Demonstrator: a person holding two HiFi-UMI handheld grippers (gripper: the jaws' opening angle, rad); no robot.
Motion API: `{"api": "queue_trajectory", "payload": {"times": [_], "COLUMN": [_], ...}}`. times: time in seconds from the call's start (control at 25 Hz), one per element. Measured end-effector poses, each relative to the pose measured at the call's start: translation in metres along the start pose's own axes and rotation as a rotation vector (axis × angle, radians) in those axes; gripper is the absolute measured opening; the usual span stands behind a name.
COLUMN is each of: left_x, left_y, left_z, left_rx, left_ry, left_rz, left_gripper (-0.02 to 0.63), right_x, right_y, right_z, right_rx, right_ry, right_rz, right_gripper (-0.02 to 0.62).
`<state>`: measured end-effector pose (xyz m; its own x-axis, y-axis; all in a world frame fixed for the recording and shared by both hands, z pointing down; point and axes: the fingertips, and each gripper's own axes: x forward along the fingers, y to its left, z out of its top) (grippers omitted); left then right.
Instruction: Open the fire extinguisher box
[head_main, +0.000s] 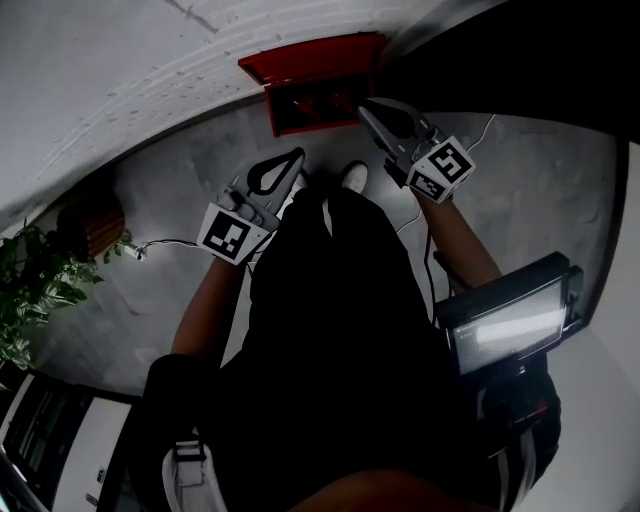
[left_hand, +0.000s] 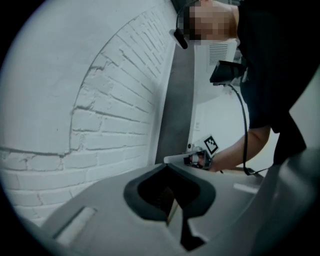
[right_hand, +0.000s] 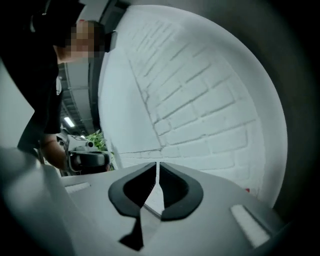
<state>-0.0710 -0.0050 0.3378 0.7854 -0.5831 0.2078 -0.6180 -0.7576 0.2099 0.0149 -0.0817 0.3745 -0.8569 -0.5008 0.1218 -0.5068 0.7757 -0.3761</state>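
Right tool (right_hand: 156, 166): jaws drawn together to a hairline slit, nothing between them, nothing held. It faces the white brick wall (head_main: 120, 80). From above, its tip appears just beside the right edge of the box (head_main: 316, 92). Contact cannot be confirmed.

Left tool (left_hand: 168, 166): jaws likewise together and empty. It hangs lower in the head view, apart from the box, in front of the person's feet.

Location of the box: red, on the floor (head_main: 520, 190) and hard against the foot of the wall, directly ahead of the person. A red top face and a darker panel on the front are visible. Whether the door is already ajar cannot be told in this dim light, and no handle or latch can be made out.

Handling, as a judgement: it looks like a painted sheet-metal cabinet, rigid, so the door should swing as one stiff piece with little effort. The body is probably heavy enough to stay put if extinguishers are inside. The paint is likely slick, so a pinch on a thin lip may slip. The best hold is the free vertical edge of the door or any pull there, away from the hinge side. The dark panel may be glazing and should not be pressed. Either tool must open before it can take that edge.
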Motion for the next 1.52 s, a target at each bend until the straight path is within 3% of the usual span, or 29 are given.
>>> {"api": "queue_trajectory", "payload": {"times": [0.16, 0.32, 0.56, 0.88, 1.52], "left_x": [-0.011, -0.021, -0.034, -0.038, -0.042], "left_y": [-0.022, -0.031, -0.039, -0.050, -0.053], "left_z": [0.049, 0.076, 0.098, 0.112, 0.121], "left_rx": [0.023, 0.046, 0.083, 0.145, 0.137], "left_ry": [-0.050, -0.085, -0.121, -0.152, -0.172], "left_rz": [-0.004, 0.008, 0.013, 0.030, 0.013], "left_gripper": [0.003, 0.003, 0.003, 0.003, 0.004], "right_x": [-0.019, -0.027, -0.029, -0.030, -0.028], "right_y": [0.062, 0.102, 0.141, 0.172, 0.180], "right_z": [0.057, 0.092, 0.112, 0.127, 0.125], "right_rx": [-0.151, -0.169, -0.194, -0.257, -0.319], "right_ry": [0.015, -0.020, -0.027, -0.065, -0.064], "right_rz": [0.059, 0.108, 0.150, 0.203, 0.195], "right_gripper": [0.025, 0.023, 0.025, 0.025, 0.009]}}
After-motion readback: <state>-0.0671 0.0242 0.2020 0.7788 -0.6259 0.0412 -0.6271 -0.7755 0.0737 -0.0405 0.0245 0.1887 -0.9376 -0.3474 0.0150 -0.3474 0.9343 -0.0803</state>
